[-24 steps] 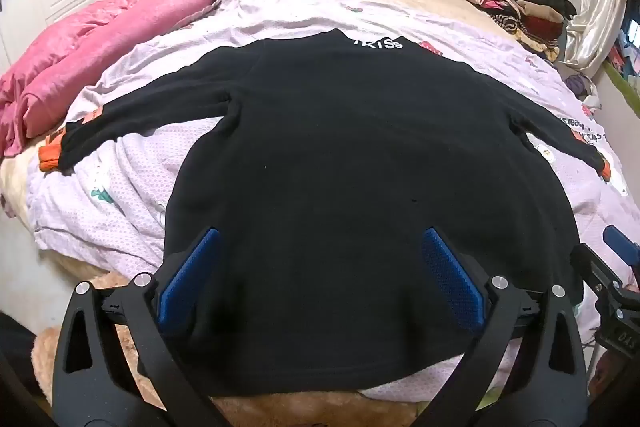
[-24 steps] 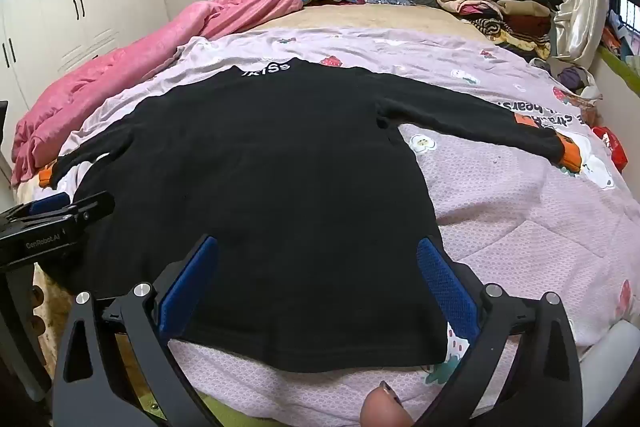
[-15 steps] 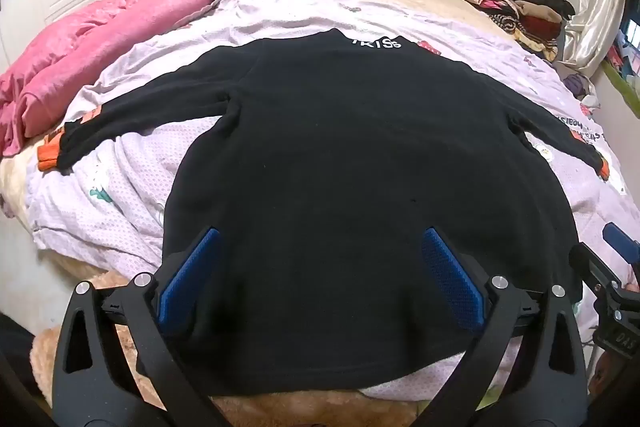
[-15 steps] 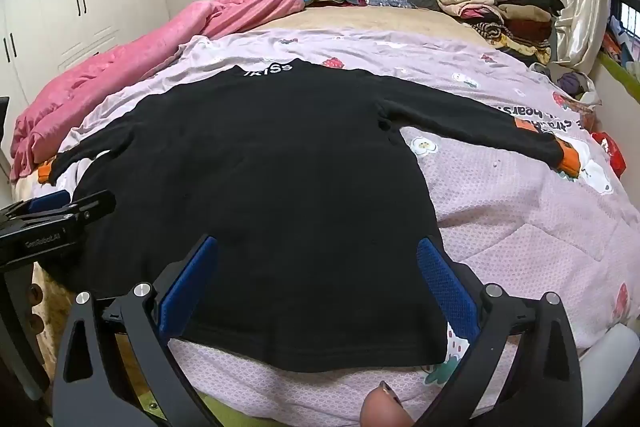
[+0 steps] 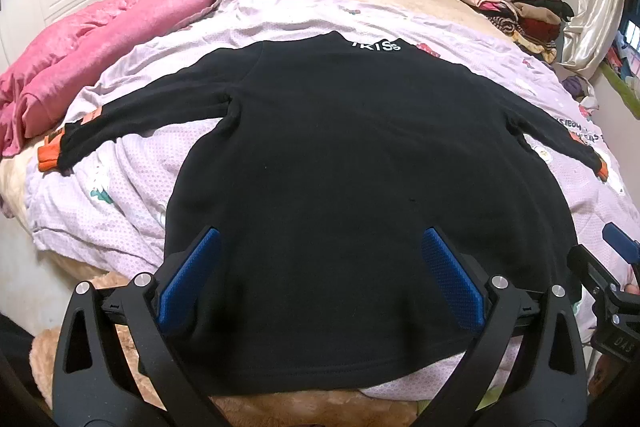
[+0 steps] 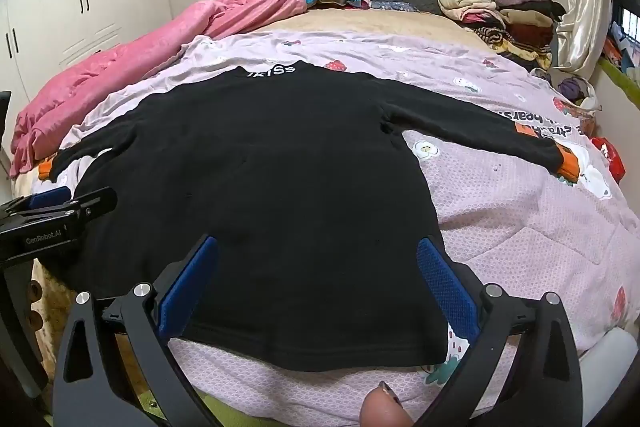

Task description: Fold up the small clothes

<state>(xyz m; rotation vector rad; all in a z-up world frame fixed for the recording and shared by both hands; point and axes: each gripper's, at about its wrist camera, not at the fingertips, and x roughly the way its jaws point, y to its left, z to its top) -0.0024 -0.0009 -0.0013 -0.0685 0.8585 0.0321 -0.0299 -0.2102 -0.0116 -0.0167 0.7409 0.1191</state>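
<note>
Matt black fleecy sweater (image 5: 360, 187) on dotted lilac cloth quilt (image 6: 520, 227); pink blanket (image 5: 120, 27) w/ plush sheen, wardrobe (image 6: 80, 7) glossy

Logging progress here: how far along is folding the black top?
Done: the black top lies spread flat on the bed, sleeves out. In hand: nothing; the left gripper and right gripper hover open over its hem. Left: every fold; sleeves and body show none.
</note>
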